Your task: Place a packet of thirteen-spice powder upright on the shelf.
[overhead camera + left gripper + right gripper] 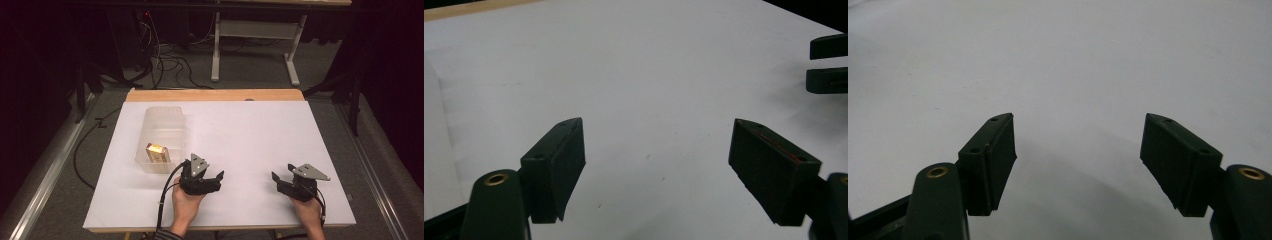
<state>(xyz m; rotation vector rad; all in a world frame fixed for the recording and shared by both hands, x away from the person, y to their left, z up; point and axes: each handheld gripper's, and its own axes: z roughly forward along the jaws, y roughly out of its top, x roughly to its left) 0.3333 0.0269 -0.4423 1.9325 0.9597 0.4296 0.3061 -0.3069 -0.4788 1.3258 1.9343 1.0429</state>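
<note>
Both grippers, left [216, 181] and right [278, 181], gape empty; yellow box [157, 153] (in bin [161, 120]) leans upright.

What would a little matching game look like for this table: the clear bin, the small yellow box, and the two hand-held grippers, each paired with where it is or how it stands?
Things:
1. clear bin
2. yellow box
3. left gripper
4. right gripper

Descriptions:
A. inside the bin, at its near end
B. jaws open, nothing between them, nearest the bin
C. on the white table, left side
D. jaws open, nothing between them, at the near right

Pairs: 1-C, 2-A, 3-B, 4-D
</note>
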